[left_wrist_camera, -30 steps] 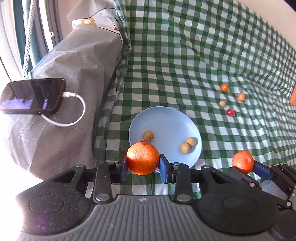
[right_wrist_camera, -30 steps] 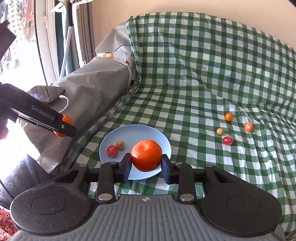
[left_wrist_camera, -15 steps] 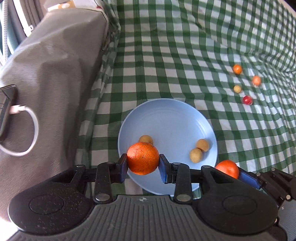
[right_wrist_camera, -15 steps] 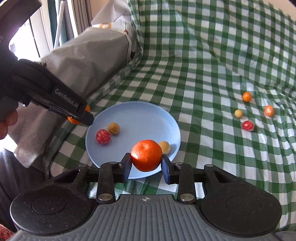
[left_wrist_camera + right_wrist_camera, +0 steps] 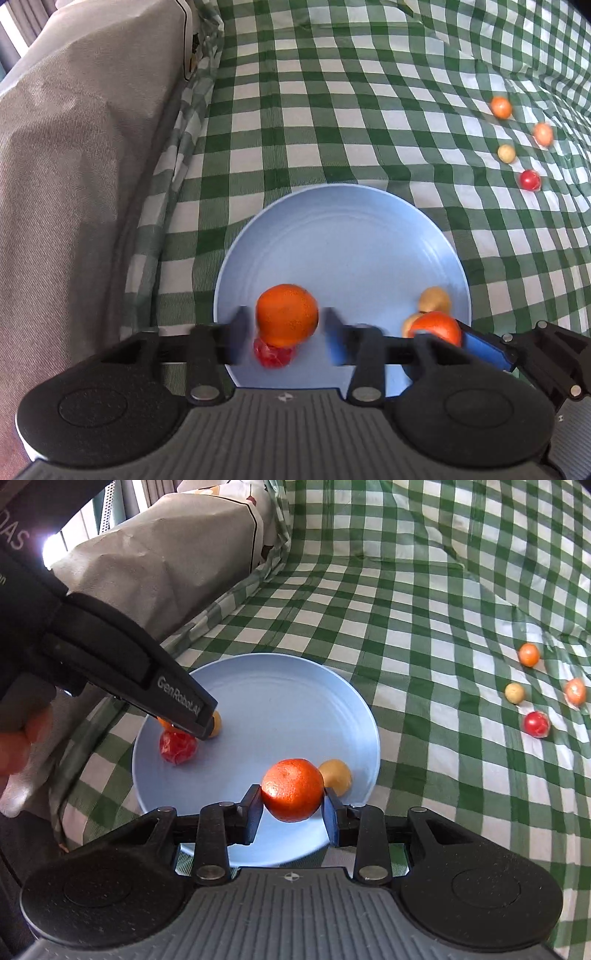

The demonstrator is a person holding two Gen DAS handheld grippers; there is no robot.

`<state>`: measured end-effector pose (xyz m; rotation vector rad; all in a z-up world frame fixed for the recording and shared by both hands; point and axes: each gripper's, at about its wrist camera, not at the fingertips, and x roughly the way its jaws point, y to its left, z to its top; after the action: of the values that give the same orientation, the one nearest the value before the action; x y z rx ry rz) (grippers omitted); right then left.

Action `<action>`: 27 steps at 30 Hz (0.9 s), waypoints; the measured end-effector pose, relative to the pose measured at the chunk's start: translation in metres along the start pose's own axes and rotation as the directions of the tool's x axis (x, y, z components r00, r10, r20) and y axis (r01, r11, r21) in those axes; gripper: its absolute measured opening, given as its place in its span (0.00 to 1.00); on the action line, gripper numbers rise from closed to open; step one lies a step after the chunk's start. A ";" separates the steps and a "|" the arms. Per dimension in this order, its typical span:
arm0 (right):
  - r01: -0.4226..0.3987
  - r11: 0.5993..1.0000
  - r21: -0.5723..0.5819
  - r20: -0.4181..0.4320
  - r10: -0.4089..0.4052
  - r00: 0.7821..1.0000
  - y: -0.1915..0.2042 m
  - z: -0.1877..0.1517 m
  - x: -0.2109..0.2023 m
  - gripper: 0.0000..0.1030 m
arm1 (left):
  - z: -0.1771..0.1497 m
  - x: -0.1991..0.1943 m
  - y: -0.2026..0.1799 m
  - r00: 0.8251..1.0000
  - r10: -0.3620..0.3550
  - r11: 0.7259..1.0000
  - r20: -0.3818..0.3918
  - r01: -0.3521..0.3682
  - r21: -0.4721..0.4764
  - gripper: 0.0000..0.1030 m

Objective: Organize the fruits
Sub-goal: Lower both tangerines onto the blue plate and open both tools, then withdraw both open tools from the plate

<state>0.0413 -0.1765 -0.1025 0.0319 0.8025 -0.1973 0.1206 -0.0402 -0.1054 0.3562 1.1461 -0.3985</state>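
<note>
The round orange tangerine with pitted, glossy skin sits between the blurred fingers of the left gripper, whose jaws are opening — a clear gap shows on each side of the fruit, so it is released, over the near left part of the pale blue round plate. Just under it lies a red wrinkled small fruit. A second orange tangerine, its stem dimple turned up toward the camera, is clenched between the right gripper's fingers above the plate's near edge; the pads touch both flanks and the jaws are easing open slightly. Both fruits are near-spheres, so no long axis can be told.

The left wrist view shows the right gripper's blue pad and its tangerine to the right of the left gripper, with two tan round fruits just beyond. The right wrist view alone shows the left gripper from the side, a person's hand on it, and the red fruit clear of its tip. A tan fruit touches the held tangerine's far right side.

Well beyond the plate, on the green-and-white checked cloth, lie four small fruits — two orange, one tan, one red. A grey wrapped bundle flanks the left.
</note>
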 end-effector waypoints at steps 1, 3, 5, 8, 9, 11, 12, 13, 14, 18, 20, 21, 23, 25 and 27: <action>-0.010 1.000 0.001 0.003 0.010 1.000 -0.001 0.002 0.000 0.40 | 0.000 -0.005 0.000 1.000 0.002 1.000 0.010 -0.002 -0.004 0.86; -0.013 1.000 0.004 0.008 0.012 1.000 -0.003 0.006 -0.004 0.70 | -0.001 -0.016 0.000 0.999 0.026 1.000 0.038 -0.026 -0.009 1.00; -0.005 1.000 0.010 0.027 0.005 1.000 -0.004 0.007 -0.016 0.83 | -0.003 -0.028 -0.002 0.999 0.035 0.999 0.028 -0.036 0.014 1.00; -0.004 1.000 0.010 0.022 0.003 1.000 -0.003 0.004 -0.038 0.88 | -0.011 -0.045 -0.003 0.999 0.045 0.998 0.000 -0.045 0.038 1.00; -0.005 1.000 0.019 0.021 0.005 1.000 -0.004 0.001 -0.047 0.91 | -0.016 -0.052 -0.004 0.999 0.047 0.998 0.004 -0.047 0.043 1.00; -0.011 0.999 0.045 0.014 0.010 1.000 -0.004 -0.006 -0.064 0.92 | -0.028 -0.066 -0.004 0.999 0.049 0.997 0.008 -0.050 0.059 1.00; -0.014 0.998 0.057 0.012 0.013 1.000 -0.003 -0.010 -0.072 0.93 | -0.036 -0.073 -0.003 0.998 0.054 0.996 0.010 -0.055 0.064 1.00; -0.011 0.998 0.069 0.011 0.010 1.000 -0.002 -0.015 -0.081 0.93 | -0.043 -0.080 -0.002 0.998 0.063 0.996 0.015 -0.063 0.065 1.00; -0.001 0.997 0.080 0.012 0.000 1.000 -0.001 -0.020 -0.089 0.95 | -0.053 -0.088 -0.001 0.997 0.071 0.995 0.022 -0.072 0.064 1.00; 0.034 0.995 0.097 0.054 -0.039 0.998 0.007 -0.038 -0.124 0.97 | -0.089 -0.113 0.009 0.995 0.098 0.994 0.035 -0.099 0.041 1.00; 0.054 0.994 0.097 0.088 -0.062 0.994 0.012 -0.046 -0.140 0.97 | -0.104 -0.122 0.014 0.994 0.100 0.995 0.038 -0.101 0.009 1.00; 0.062 0.993 0.097 0.107 -0.073 0.992 0.013 -0.048 -0.147 0.98 | -0.110 -0.126 0.017 0.994 0.100 0.995 0.042 -0.099 -0.008 1.00; 0.077 0.992 0.098 0.144 -0.091 0.985 0.015 -0.051 -0.160 0.99 | -0.120 -0.135 0.020 0.993 0.105 0.994 0.057 -0.103 -0.040 1.00; 0.085 0.991 0.101 0.174 -0.101 0.980 0.017 -0.053 -0.170 0.99 | -0.124 -0.142 0.021 0.992 0.105 0.993 0.070 -0.101 -0.059 1.00; 0.086 0.991 0.099 0.197 -0.104 0.975 0.018 -0.056 -0.179 0.99 | -0.126 -0.150 0.021 0.991 0.106 0.993 0.087 -0.100 -0.069 1.00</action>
<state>-0.1159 -0.1237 -0.0138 0.0576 0.5925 -0.3222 -0.0240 0.0559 -0.0121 0.3358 1.0454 -0.2832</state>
